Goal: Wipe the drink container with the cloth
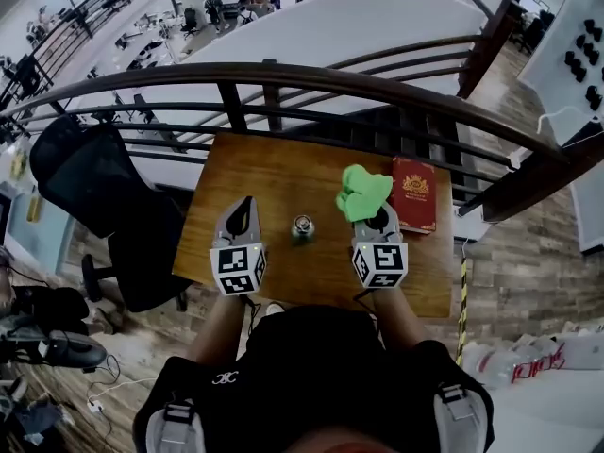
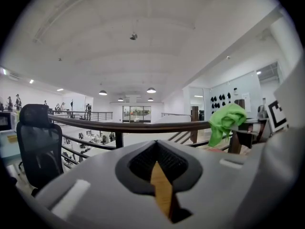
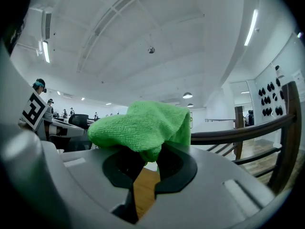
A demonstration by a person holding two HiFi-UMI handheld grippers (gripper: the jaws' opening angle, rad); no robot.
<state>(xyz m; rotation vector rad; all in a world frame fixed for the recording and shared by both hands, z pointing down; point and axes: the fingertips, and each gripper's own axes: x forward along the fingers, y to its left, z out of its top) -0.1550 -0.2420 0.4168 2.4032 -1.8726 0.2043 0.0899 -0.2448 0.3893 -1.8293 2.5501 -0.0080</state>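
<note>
A small metal drink can (image 1: pixel 302 226) stands upright in the middle of the wooden table (image 1: pixel 283 168). My left gripper (image 1: pixel 246 207) is to the can's left, apart from it, jaws shut with nothing between them; its own view shows the same shut jaws (image 2: pixel 155 150). To the can's right, my right gripper (image 1: pixel 377 219) is shut on a green cloth (image 1: pixel 362 193), which bunches up above the jaws. The right gripper view shows the cloth (image 3: pixel 143 126) pinched at the jaw tips (image 3: pixel 150 157). The cloth (image 2: pixel 226 120) also shows at the right of the left gripper view.
A red book (image 1: pixel 413 194) lies on the table at the right, just beyond the cloth. A dark wooden railing (image 1: pixel 283 78) runs behind the table's far edge. A black office chair (image 1: pixel 94 196) stands left of the table.
</note>
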